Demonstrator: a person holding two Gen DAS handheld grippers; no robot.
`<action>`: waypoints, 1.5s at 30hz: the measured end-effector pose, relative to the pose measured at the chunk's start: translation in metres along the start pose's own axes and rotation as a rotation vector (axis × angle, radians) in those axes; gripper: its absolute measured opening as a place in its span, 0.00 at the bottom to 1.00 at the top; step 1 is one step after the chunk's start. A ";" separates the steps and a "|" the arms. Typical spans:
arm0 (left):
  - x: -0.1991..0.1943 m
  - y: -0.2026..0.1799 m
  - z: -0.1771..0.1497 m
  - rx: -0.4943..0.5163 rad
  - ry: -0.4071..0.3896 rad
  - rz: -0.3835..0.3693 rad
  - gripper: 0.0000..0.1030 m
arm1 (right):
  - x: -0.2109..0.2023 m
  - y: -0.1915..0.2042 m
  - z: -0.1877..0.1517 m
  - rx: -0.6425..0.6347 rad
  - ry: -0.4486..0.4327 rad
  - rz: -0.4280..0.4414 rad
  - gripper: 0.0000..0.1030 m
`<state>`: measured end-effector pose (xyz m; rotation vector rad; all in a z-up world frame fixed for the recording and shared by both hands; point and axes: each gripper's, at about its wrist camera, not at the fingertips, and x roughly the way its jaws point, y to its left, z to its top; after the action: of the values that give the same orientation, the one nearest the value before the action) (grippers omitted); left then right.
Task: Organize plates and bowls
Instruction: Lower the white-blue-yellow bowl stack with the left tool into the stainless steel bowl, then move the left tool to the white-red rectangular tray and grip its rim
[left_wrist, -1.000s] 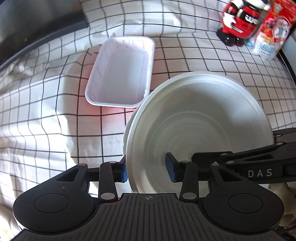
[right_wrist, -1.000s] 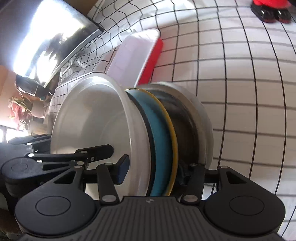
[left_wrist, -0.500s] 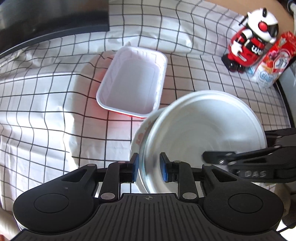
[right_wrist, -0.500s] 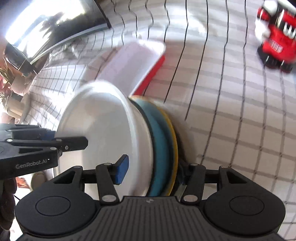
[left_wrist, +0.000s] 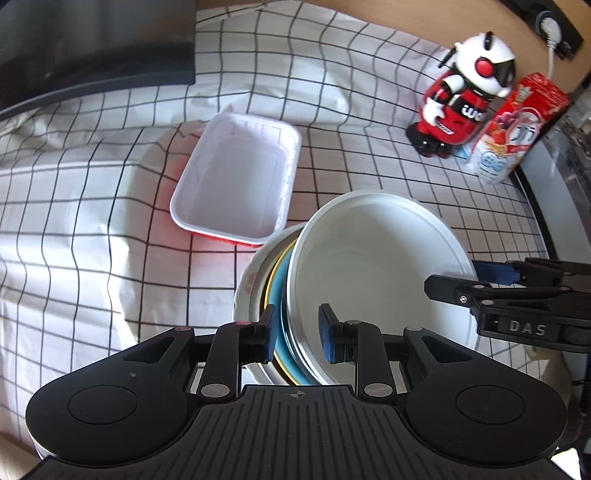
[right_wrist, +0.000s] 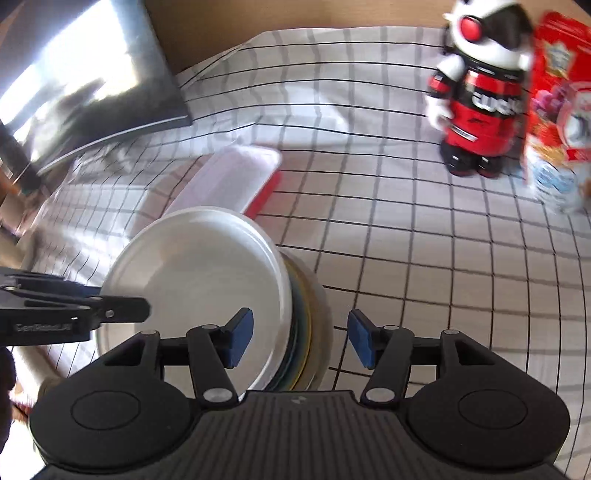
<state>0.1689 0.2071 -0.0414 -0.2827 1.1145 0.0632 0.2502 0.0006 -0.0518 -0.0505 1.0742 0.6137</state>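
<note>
Left gripper (left_wrist: 297, 328): jaws narrow, straddling the near rim of a stack of plates (left_wrist: 380, 273) held on edge; the pads bracket the white plate and the blue one behind it, grip apparently closed on the stack, though true contact is hard to confirm at this angle. Right gripper (right_wrist: 299, 338): jaws now spread wide, both blue pads standing clear of the stack's rims (right_wrist: 306, 325); half a second ago they still bracketed it, so this side has let go. Meaning: the load has passed to the left gripper alone, and the right is free for the next piece. The stack (white, blue, yellow-rimmed, outer white bowl-like piece) sits near the middle of the worktop (left_wrist: 92, 229), just in front of the red-and-white tray (left_wrist: 236, 184), not touching it. Compared with a second ago both cameras sit higher and farther back: more checked cloth shows, and the toy robot (left_wrist: 465, 96) and snack carton (left_wrist: 517, 129) at the far right corner are in fuller view. Right view is motion-blurred.
</note>
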 end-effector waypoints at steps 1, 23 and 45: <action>0.000 0.001 0.000 0.010 0.002 -0.009 0.27 | 0.001 0.002 -0.003 0.020 -0.007 -0.016 0.55; -0.015 0.009 -0.017 -0.109 -0.037 -0.042 0.24 | -0.020 0.010 -0.026 -0.015 -0.177 -0.138 0.79; -0.016 0.019 -0.017 -0.109 -0.058 -0.014 0.22 | -0.022 0.019 -0.021 0.003 -0.100 -0.021 0.21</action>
<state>0.1428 0.2228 -0.0378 -0.3839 1.0526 0.1190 0.2169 0.0001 -0.0387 -0.0274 0.9764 0.5898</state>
